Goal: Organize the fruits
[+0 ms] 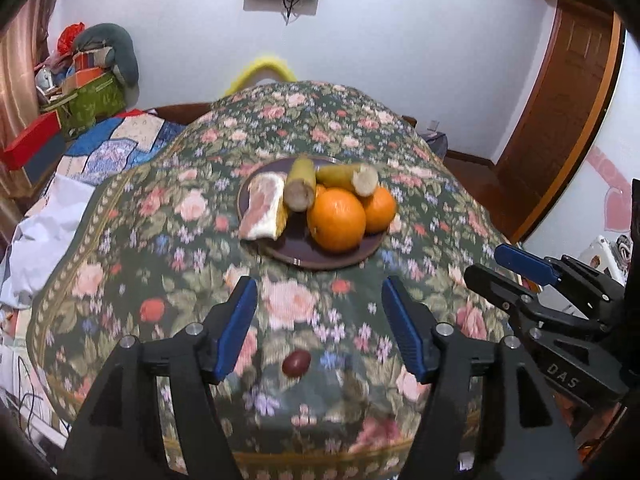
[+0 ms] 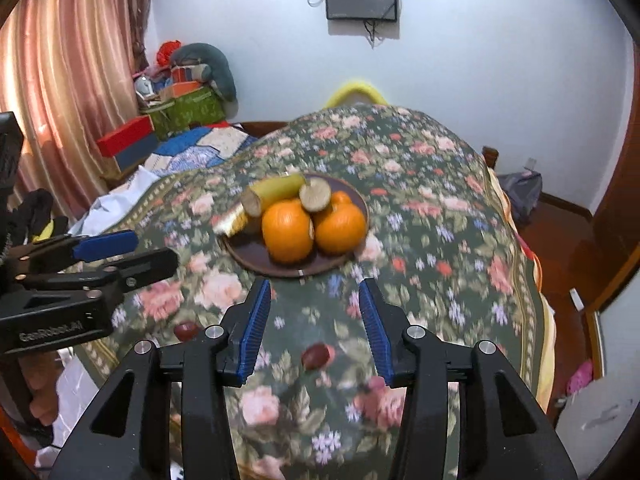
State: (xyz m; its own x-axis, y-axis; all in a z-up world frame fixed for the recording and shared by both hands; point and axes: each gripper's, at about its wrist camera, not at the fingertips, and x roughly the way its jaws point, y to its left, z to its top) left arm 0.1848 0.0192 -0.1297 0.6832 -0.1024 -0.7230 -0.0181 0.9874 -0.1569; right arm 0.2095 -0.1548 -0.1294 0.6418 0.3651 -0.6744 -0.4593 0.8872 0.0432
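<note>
Both the left gripper and right gripper were held agape and empty. Oranges sat on the plate at frame centre. A loose dark fruit lay lower down on the bench; collecting it was judged next, requiring descent and closure.

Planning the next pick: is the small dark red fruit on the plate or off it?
Off: the dark red fruit lies on the floral cloth, near of the plate.
</note>
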